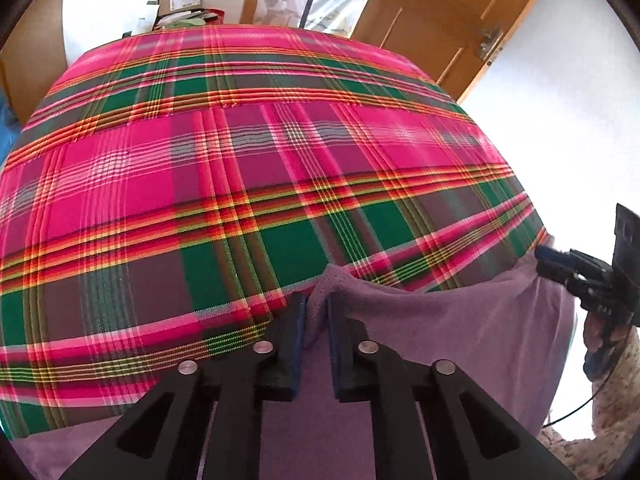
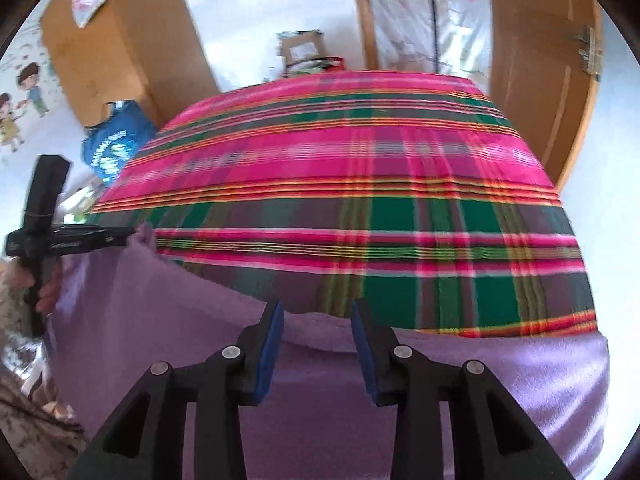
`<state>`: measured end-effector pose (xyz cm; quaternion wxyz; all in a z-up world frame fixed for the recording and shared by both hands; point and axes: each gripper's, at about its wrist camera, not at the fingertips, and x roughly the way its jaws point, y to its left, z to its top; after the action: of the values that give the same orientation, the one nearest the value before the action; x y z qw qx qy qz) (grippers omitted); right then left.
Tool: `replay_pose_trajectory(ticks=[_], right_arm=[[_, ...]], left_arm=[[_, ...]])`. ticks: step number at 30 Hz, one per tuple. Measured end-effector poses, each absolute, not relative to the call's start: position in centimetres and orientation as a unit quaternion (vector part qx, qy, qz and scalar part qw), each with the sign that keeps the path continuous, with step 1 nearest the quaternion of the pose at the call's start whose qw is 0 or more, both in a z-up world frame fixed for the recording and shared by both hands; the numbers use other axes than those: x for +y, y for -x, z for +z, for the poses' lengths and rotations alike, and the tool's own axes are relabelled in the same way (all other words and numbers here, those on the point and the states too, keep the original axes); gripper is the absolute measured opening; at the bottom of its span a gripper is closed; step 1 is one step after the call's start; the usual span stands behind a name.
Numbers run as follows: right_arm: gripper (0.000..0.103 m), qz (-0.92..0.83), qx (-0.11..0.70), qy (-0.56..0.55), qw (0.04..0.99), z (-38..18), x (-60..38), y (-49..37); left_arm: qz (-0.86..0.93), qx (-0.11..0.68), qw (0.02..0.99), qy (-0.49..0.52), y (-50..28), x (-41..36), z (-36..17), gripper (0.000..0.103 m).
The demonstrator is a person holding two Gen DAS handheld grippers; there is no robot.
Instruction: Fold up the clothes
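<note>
A purple fleece garment [image 1: 460, 328] lies at the near edge of a table covered in pink and green plaid cloth [image 1: 240, 160]. My left gripper [image 1: 316, 308] is shut on a bunched corner of the garment, which sticks out between its blue pads. In the right wrist view the left gripper [image 2: 132, 234] shows at the far left, holding the garment's corner. My right gripper [image 2: 318, 312] is open and empty just above the purple garment [image 2: 320, 400], near its top edge. In the left wrist view the right gripper [image 1: 544, 252] shows at the garment's right corner.
The plaid cloth [image 2: 360, 180] covers the whole table. A cardboard box [image 1: 182, 0] and clutter sit beyond the far edge. A wooden door [image 1: 460, 20] stands at the back right, a blue bag [image 2: 116, 140] at the left. A hand in a patterned sleeve [image 1: 608, 360] holds the right gripper.
</note>
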<state>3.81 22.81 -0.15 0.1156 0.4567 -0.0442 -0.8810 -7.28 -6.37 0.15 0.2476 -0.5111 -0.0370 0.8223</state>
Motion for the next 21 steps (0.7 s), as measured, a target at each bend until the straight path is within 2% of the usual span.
replay_pose_trajectory(ticks=[11, 15, 16, 18, 21], right_arm=[[0.036, -0.846, 0.066, -0.501, 0.173, -1.2, 22.1, -3.3], [0.036, -0.835, 0.071, -0.517, 0.176, -1.7, 22.5, -2.8], [0.034, -0.834, 0.066, -0.517, 0.18, -1.7, 22.6, -2.8], [0.006, -0.835, 0.055, -0.515, 0.188, -1.2, 23.0, -3.0], [0.004, -0.838, 0.043, -0.506, 0.199, 0.1, 23.4, -3.8]], left_arm=[[0.826, -0.072, 0.229, 0.51, 7.5, -6.6, 0.0, 0.008], [0.827, -0.077, 0.223, 0.51, 7.5, -6.6, -0.1, 0.008], [0.827, -0.077, 0.223, 0.51, 7.5, -6.5, -0.1, 0.008], [0.827, -0.077, 0.221, 0.512, 7.5, -6.5, -0.1, 0.008], [0.827, -0.078, 0.217, 0.513, 7.5, -6.4, -0.1, 0.008]])
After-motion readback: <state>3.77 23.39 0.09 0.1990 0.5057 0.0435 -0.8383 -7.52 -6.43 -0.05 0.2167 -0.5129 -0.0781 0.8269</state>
